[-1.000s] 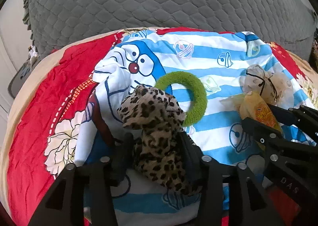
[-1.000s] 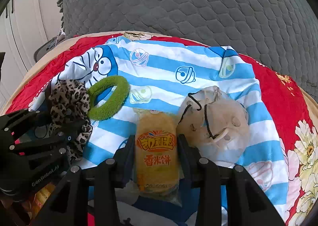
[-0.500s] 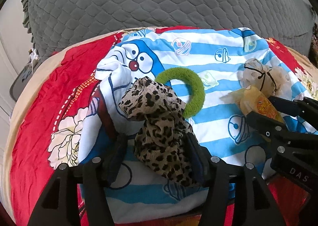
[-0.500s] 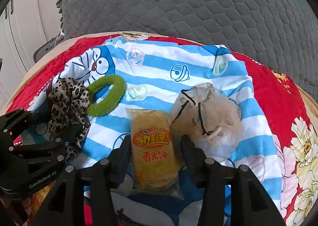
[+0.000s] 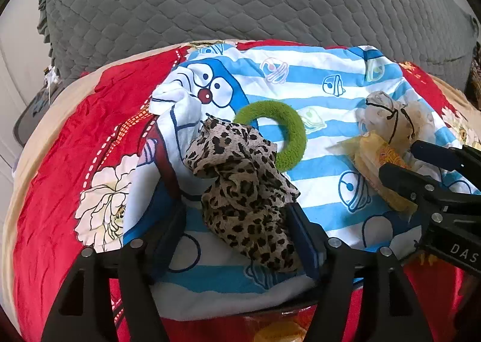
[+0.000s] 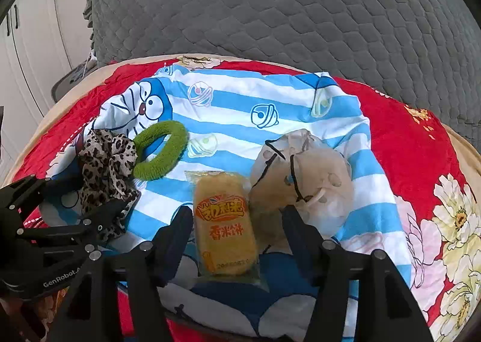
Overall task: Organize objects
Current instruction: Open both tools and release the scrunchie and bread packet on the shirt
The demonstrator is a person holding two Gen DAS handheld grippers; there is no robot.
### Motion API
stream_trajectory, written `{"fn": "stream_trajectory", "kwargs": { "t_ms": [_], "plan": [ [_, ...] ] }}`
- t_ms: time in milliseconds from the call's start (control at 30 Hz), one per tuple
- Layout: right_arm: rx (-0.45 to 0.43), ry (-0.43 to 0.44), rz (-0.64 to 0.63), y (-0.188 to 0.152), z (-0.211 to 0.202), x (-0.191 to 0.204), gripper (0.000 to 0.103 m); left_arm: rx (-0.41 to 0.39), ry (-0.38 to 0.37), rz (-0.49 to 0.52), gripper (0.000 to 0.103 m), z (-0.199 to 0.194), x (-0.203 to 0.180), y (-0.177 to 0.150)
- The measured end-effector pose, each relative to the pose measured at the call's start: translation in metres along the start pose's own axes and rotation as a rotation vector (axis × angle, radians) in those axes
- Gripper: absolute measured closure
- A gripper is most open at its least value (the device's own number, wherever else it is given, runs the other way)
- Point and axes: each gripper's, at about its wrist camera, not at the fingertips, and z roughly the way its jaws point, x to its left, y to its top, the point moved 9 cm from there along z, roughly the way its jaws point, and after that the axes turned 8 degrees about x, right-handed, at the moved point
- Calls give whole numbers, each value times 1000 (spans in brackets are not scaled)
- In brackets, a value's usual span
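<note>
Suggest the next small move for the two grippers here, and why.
Probably lift both clear. The left gripper jaws have just been opening around the leopard scrunchie, the right gripper jaws around the snack packet; both items lie released on the striped cloth.

Both tools [image 5: 237,230] [image 6: 237,230] angled downward, jaws just widening.

One leopard-print fabric scrunchie [image 5: 246,191]. One fuzzy green ring-shaped hair tie [image 5: 282,131]. One yellow plastic-wrapped rice cracker packet [image 6: 224,227]. One translucent drawstring pouch with black cords [image 6: 303,179]. One blue-and-white striped cartoon-cat cloth [image 6: 240,101]. One red floral bedsheet [image 5: 60,185]. One grey quilted cover [image 6: 270,11].
</note>
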Motion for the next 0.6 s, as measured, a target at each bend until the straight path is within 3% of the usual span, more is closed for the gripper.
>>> {"fn": "stream_trajectory", "kwargs": {
  "t_ms": [233,600],
  "plan": [
    [0,-11,4,-3,-7,-4,39,7,-5,-11,26,-4,0,-3],
    [-1,-23,2,-8,-20,-4,27,51,-22,-17,23,-9,-5,-13]
  ]
}}
